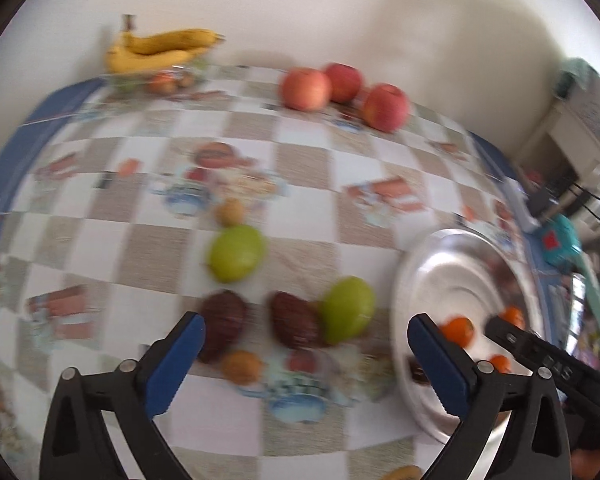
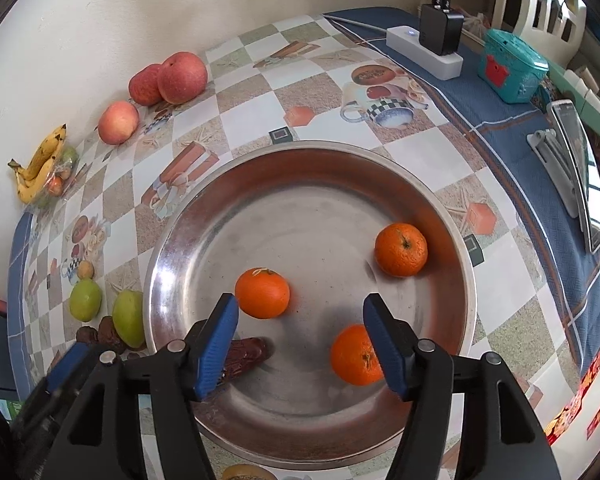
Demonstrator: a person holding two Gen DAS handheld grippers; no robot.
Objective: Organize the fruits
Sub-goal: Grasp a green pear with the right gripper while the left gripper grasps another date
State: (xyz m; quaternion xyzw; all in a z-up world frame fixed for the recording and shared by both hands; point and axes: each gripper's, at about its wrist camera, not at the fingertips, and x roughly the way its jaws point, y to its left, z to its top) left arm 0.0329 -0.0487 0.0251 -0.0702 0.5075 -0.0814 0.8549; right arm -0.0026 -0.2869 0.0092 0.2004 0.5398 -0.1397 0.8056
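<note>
Inside metal tray [image 2: 180, 248]: three oranges [image 2: 262, 293]; one date [image 2: 246, 356]

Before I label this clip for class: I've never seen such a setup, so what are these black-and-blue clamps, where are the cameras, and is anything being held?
They are two hand-held grippers a person works, each with a camera looking along its fingers. One picture is from the left gripper, blurred; the other from the right gripper. Both stand open, holding nothing. On the checked tablecloth sits a metal tray with three oranges and a dark brown fruit. Outside it lie green fruits, apples and bananas.
</note>
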